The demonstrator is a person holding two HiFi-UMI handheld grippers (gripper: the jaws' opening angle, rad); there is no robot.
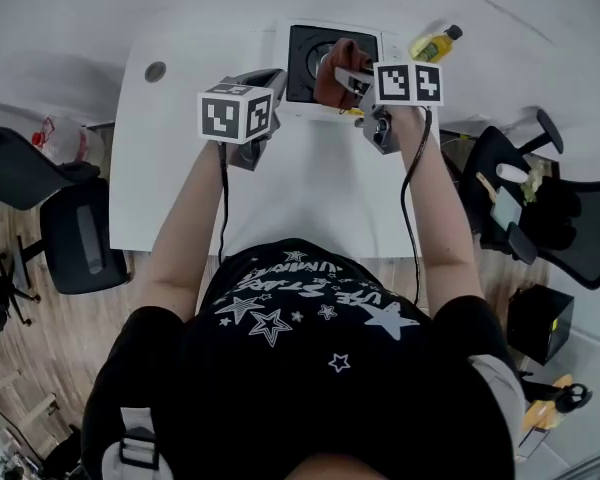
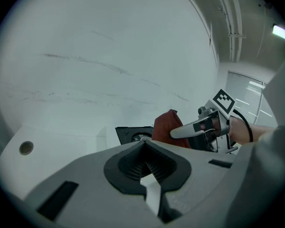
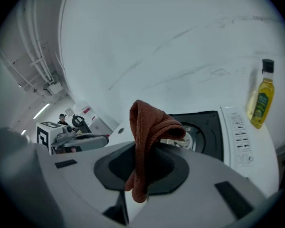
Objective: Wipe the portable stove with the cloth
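Over the far end of the white tabletop [image 1: 310, 188], the right tool [image 3: 143, 167] pinches a folded, nubby rust-red cloth [image 3: 149, 127] above the square black-topped portable stove [image 3: 208, 133]; the left tool [image 2: 143, 147] is closed, empty.

Office-like room: white desk [image 1: 165, 173], swivel chairs [image 1: 80, 243], wood floor [image 1: 40, 358].

I wear a black short-sleeved T-shirt [image 1: 310, 368] printed with white stars and white lettering. My left tool [image 1: 274, 74] is grey with dark ribbed pads and carries a white cube [image 1: 238, 114] bearing black square markers. A thin black cable [image 1: 223, 208] runs from it toward the T-shirt. My right tool [image 1: 348, 76] is the same grey, with its own marker cube [image 1: 410, 83] and a second black cable [image 1: 404, 193].
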